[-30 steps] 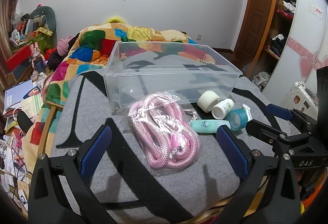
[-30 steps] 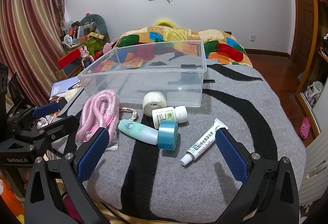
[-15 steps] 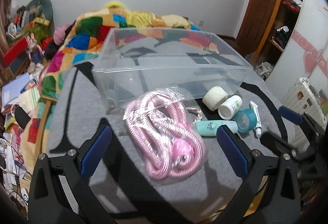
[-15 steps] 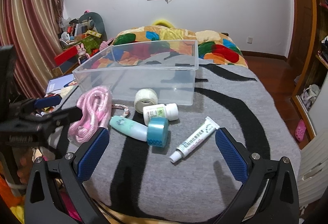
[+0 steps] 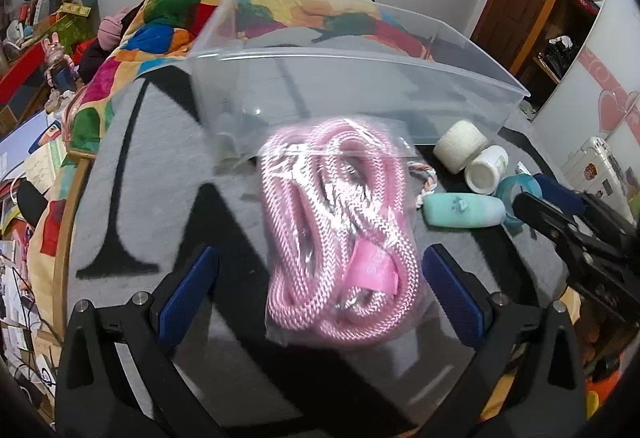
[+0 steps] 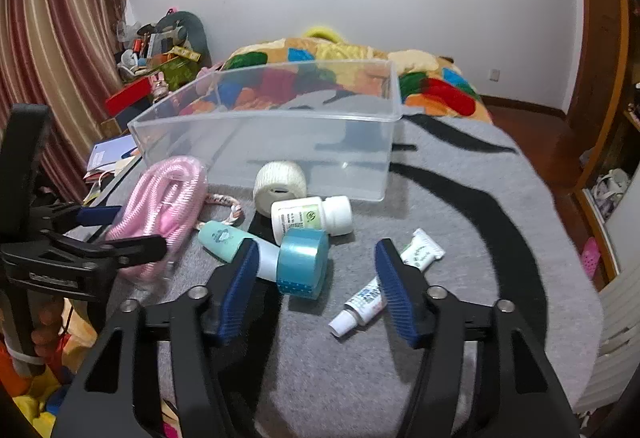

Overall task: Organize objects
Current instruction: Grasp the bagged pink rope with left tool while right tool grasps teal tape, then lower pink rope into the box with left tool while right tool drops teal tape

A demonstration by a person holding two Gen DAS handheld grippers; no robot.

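A bagged pink rope [image 5: 340, 234] lies on the grey blanket before a clear plastic bin [image 5: 360, 85]. My left gripper [image 5: 320, 290] is open, its blue pads on either side of the rope's near end. In the right wrist view the bin [image 6: 280, 141] stands behind a white gauze roll [image 6: 280, 183], a white pill bottle [image 6: 310, 217], a mint tube [image 6: 222, 240], a blue tape roll [image 6: 303, 264] and a small white ointment tube [image 6: 384, 282]. My right gripper [image 6: 316, 290] is open, partly closed, just short of the tape roll. The rope [image 6: 164, 201] lies left.
The grey blanket with black stripes [image 6: 460, 238] covers a round surface that drops off at right and front. A colourful quilt [image 6: 432, 85] lies behind the bin. Clutter and books [image 5: 32, 141] fill the floor at left. My left gripper also shows in the right view [image 6: 100, 246].
My left gripper has moved forward and down over the pink rope. My right gripper has moved toward the tape roll and its jaws have narrowed.
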